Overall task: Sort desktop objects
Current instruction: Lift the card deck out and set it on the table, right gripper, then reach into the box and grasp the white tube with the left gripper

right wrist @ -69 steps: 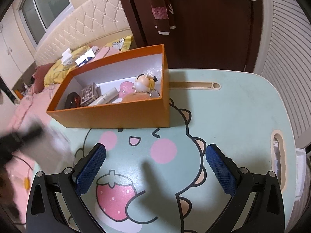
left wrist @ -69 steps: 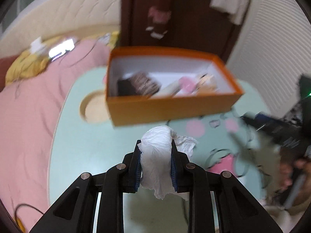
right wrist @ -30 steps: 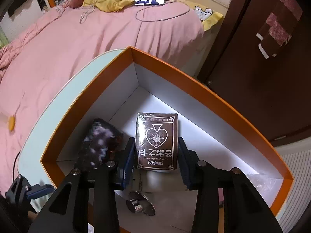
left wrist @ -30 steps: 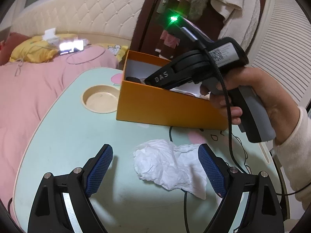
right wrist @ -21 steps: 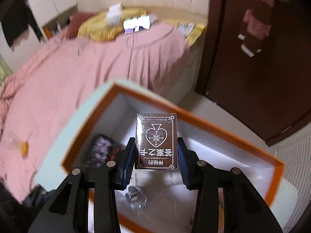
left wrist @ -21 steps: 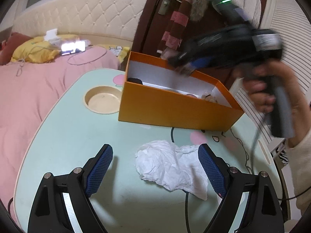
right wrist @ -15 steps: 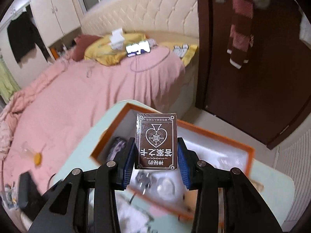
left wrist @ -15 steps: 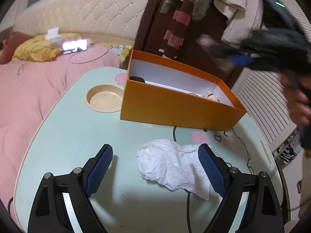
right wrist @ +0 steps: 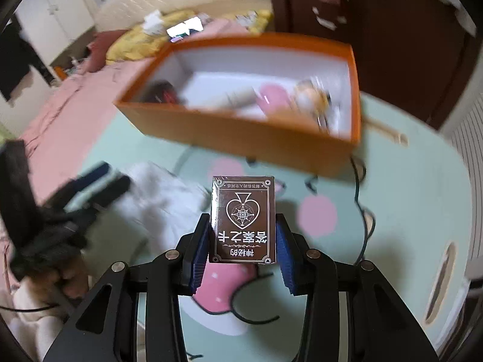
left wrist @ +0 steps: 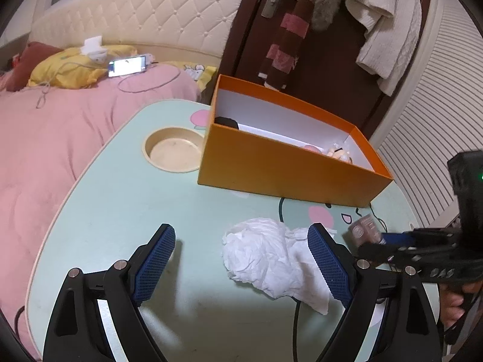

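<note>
My right gripper (right wrist: 243, 250) is shut on a dark brown card box (right wrist: 244, 218) with a spade emblem, held above the mint-green table (right wrist: 407, 187) in front of the orange box (right wrist: 247, 132). The card box also shows in the left wrist view (left wrist: 365, 230), at the right. My left gripper (left wrist: 241, 259) is open and empty, low over the table. A crumpled white tissue (left wrist: 265, 256) lies on the table between its fingers, nearer the right one. The orange box (left wrist: 286, 166) holds several small items.
A round cup recess (left wrist: 173, 149) is set in the table left of the orange box. A pink bed (left wrist: 54, 126) lies beyond the table's left edge. A dark door (left wrist: 326, 45) with hung clothes stands behind. A black cable (right wrist: 360, 187) trails across the table.
My right gripper lifted the card box out of the orange box and brought it back down over the table in front. My left gripper stayed open around the tissue.
</note>
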{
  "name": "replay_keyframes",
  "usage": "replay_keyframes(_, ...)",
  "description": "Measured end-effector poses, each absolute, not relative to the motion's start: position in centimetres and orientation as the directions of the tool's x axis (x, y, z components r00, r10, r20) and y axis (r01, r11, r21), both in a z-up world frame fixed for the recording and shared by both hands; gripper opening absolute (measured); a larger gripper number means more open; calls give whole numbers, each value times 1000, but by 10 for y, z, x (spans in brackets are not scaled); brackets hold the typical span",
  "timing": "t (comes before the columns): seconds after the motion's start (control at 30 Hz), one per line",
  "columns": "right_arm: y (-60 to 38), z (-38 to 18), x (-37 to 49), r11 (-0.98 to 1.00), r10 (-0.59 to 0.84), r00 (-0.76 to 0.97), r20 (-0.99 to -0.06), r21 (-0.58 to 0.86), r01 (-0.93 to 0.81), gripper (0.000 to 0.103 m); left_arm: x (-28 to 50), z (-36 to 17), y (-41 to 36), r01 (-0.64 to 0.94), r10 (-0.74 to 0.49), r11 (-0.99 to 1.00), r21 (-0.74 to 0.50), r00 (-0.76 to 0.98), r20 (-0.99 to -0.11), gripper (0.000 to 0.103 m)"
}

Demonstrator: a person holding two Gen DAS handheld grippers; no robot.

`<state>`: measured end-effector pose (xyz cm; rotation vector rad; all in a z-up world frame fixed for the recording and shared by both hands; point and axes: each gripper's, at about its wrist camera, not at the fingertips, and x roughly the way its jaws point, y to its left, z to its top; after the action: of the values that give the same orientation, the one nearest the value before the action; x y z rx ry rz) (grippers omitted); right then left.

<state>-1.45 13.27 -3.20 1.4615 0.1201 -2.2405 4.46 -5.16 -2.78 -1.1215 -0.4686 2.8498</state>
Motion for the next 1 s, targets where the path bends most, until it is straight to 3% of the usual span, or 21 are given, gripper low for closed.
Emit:
replay_keyframes(0.2, 132, -39, -14, -903, -271, -366, -891, 104, 416, 43, 42, -16, -45, 49, 136, -967, -251, -732, -667, 89)
replay_keyframes(0.23, 133, -39, -14, -904, -277, -367, -888, 111, 413, 46, 40, -13, -44, 40, 140, -969, -246, -729, -670, 89)
replay_keyframes(0.33, 142, -38, -11, -907, -311, -388, -867, 149, 395, 70, 35, 0, -41, 15, 151, -972, -236, -731, -665, 89)
replay_keyframes(0.37, 146, -37, -9, -906, -328, -400, -856, 165, 390, 71, 32, 7, -40, 1, 158, -972, -234, -736, -659, 89)
replay_keyframes(0.53, 172, -26, 6, -890, -422, -468, -777, 256, 378, 71, -6, 51, -22, -93, 158, -987, -134, -741, -653, 89)
replay_keyframes(0.7, 187, -22, 8, -882, -453, -487, -747, 296, 366, 71, -76, 69, 21, -322, 207, -947, -11, -583, -786, 87)
replay_keyframes(0.8, 190, -27, 10, -881, -458, -482, -747, 306, 362, 71, -118, 43, 39, -409, 163, -912, 33, -436, -885, 72)
replay_keyframes(0.87, 192, -27, 11, -879, -461, -478, -748, 312, 359, 71, -138, 24, 38, -410, 118, -911, 38, -350, -929, 56)
replay_keyframes(1.0, 196, -24, 11, -873, -474, -479, -739, 324, 365, 71, -164, 5, 31, -407, 138, -913, -34, -228, -964, 50)
